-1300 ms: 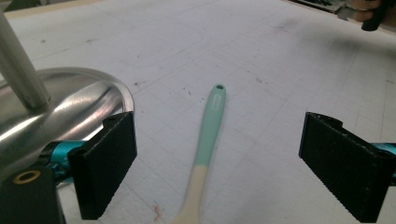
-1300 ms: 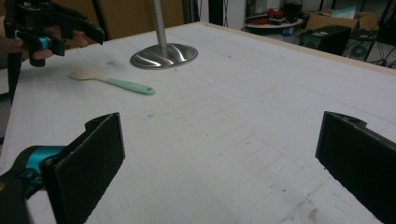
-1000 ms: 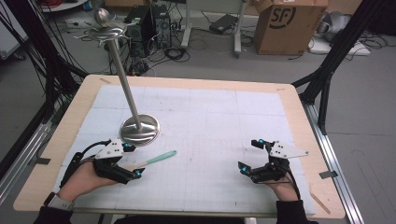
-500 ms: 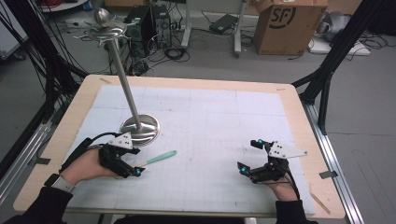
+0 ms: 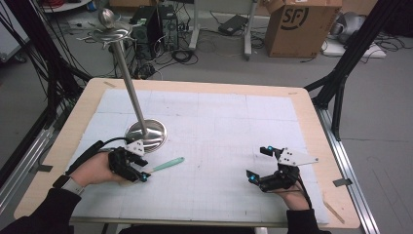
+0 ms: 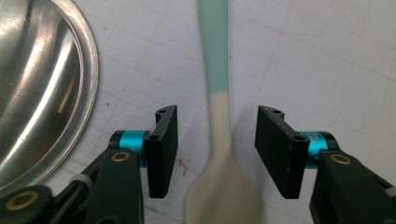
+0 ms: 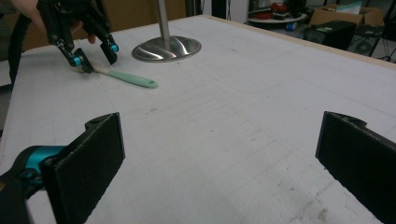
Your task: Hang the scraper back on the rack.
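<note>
A spoon-like utensil [image 5: 165, 165] with a mint-green handle [image 6: 215, 56] and a cream head [image 6: 224, 191] lies flat on the white mat. My left gripper [image 5: 141, 171] is down at its cream end. The jaws stand open on either side of the utensil's neck, with a gap on each side [image 6: 217, 149]. From the right gripper view, the utensil [image 7: 130, 78] lies under the left gripper [image 7: 93, 53]. My right gripper [image 5: 258, 164] rests near the front right of the mat, open and holding nothing [image 7: 219, 158].
A steel stand with a round base [image 5: 146, 132] and a tall tilted pole [image 5: 127, 78] rises just behind the left gripper; its base rim [image 6: 42, 93] is close to the left jaw. The mat [image 5: 219, 126] covers a wooden table. Cardboard box [image 5: 302, 22] and cables lie beyond.
My left gripper has moved forward and right from the table's front-left, and now straddles the utensil's cream end. The utensil and the right gripper have stayed put.
</note>
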Action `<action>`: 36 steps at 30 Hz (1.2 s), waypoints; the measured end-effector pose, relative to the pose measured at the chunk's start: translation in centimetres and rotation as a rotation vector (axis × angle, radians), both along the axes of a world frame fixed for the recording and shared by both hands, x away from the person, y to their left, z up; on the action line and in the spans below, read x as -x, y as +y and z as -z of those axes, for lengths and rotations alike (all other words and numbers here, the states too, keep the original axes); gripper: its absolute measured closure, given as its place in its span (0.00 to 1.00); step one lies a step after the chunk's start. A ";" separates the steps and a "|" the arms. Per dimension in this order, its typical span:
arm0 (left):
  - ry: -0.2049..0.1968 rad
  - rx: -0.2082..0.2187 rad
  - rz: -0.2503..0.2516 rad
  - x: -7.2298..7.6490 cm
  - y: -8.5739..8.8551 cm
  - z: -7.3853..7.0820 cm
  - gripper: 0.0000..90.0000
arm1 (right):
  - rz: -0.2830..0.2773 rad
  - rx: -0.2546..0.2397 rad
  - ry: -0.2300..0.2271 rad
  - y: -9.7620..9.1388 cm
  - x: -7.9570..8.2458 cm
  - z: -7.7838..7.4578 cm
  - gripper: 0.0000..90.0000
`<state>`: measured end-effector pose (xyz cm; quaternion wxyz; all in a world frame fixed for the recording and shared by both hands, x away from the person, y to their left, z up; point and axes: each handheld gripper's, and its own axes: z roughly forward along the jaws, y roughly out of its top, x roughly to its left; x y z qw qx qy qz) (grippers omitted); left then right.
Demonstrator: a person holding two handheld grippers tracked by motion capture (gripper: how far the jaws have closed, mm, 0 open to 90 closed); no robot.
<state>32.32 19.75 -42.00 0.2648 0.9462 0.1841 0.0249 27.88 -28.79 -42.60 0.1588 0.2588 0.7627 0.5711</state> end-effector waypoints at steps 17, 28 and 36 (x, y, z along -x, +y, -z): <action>-0.016 -0.020 0.001 0.2 -0.4 -0.1 0.79 | 0.003 -0.003 0.001 -0.1 0.0 0.0 0.00; -0.004 -0.020 0.018 0.3 -0.6 -0.1 0.88 | 0.002 -0.002 -0.006 -0.2 0.0 -0.1 0.00; -0.058 -0.038 0.017 1.0 -0.8 -0.3 0.90 | 0.004 -0.008 -0.004 -0.3 0.0 -0.1 0.00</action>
